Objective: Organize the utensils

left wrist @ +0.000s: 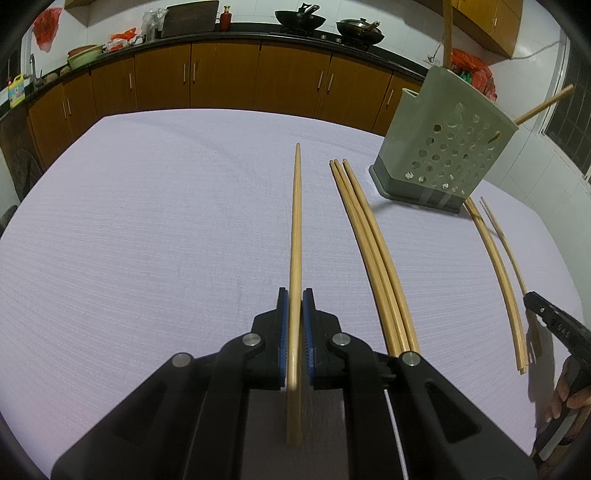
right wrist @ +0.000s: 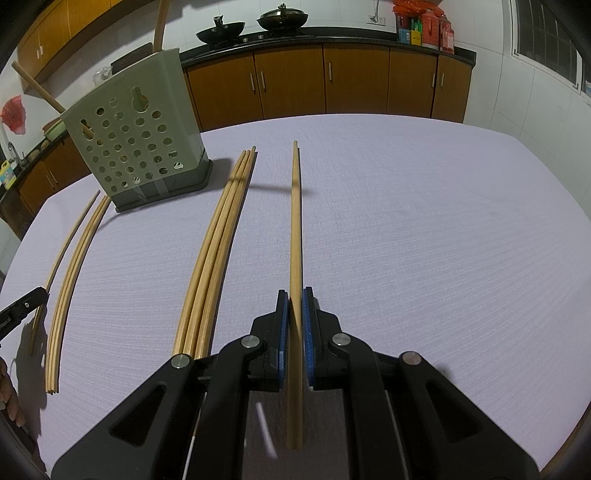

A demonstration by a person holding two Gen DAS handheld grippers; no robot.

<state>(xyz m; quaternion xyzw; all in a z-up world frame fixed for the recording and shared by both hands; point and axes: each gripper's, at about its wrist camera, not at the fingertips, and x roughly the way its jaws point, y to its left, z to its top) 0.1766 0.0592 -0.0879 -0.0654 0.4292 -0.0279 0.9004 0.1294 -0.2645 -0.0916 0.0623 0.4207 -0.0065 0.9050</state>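
While each chopstick sits clamped between blue pads [left wrist: 282,332], the step in hand reads as carrying to the holder [left wrist: 447,147].

- Left gripper [left wrist: 295,295]: fingers closed on one chopstick [left wrist: 296,221], gripped near its thick end, with a short tail running back under the gripper body.
- Right gripper [right wrist: 295,295]: likewise clenched on a second chopstick [right wrist: 295,221]. Its shadow on the tablecloth [right wrist: 443,221] suggests it is lifted clear.
- Loose stock: a bundle of three [left wrist: 369,258] lies just beside the holder's base. More sticks lie on the holder's other side.
- Holder: upright. One stick [left wrist: 448,33] stands in it and another [left wrist: 543,101] leans out of it. Its mouth is not visible.

To do it well (judgement): grip firmly so the long stick cannot pivot. Raise it above the holder's rim, tip the thin end down, and let go only once the tip is inside. Load one hand at a time.

Pose: both grippers are low and near level, pointing past the holder, with their pad faces vertical.
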